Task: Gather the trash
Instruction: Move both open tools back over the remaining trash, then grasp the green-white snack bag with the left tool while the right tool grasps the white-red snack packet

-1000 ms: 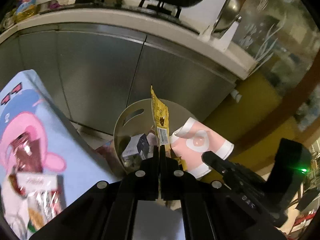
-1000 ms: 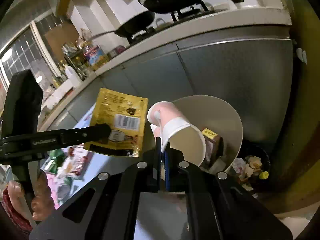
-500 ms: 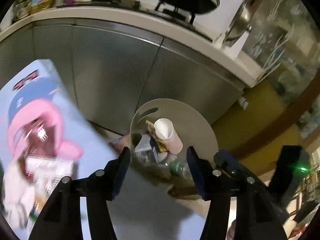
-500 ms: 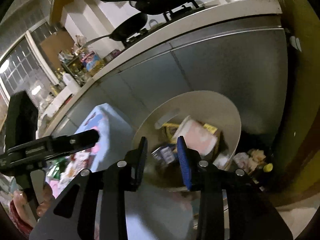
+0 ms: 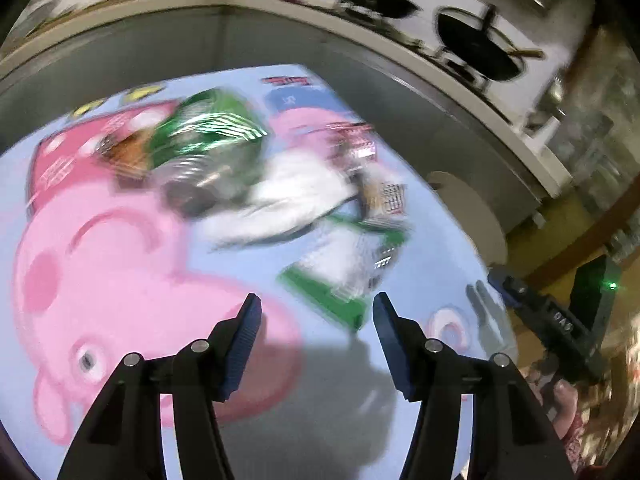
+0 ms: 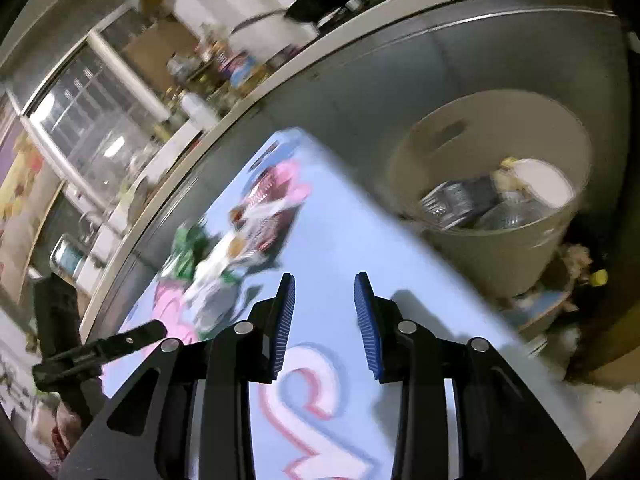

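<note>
The one round beige bin point(image 6: 516, 240) stands on the floor just off the far right corner of the surface point(image 6: 360, 240), against the grey cabinet fronts. Inside it I can make out a pale pink paper cup point(image 6: 540, 182) lying on top at the right, a bit of yellow wrapper point(image 6: 506, 168) just beside the cup, and darker crumpled packaging point(image 6: 460, 200) to the left; the blur hides how many pieces lie there.

The surface wears a light blue cloth printed with pink cartoon pigs. Toward its far edge a loose heap of trash point(image 5: 280, 184) remains: a shiny green crumpled bag point(image 5: 208, 132), a white wrapper point(image 5: 296, 196), a green-edged flat packet point(image 5: 348, 276) nearest the near edge, and a reddish wrapper point(image 5: 352, 140) behind. The pieces smear into one another, so I cannot give a sure count.

The left gripper point(image 5: 316, 312) hovers over the cloth, jaws wide apart and empty, the green-edged packet just ahead of them. The right gripper point(image 6: 324, 300) hangs above the near right part of the cloth, jaws parted more narrowly, nothing between them.
</note>
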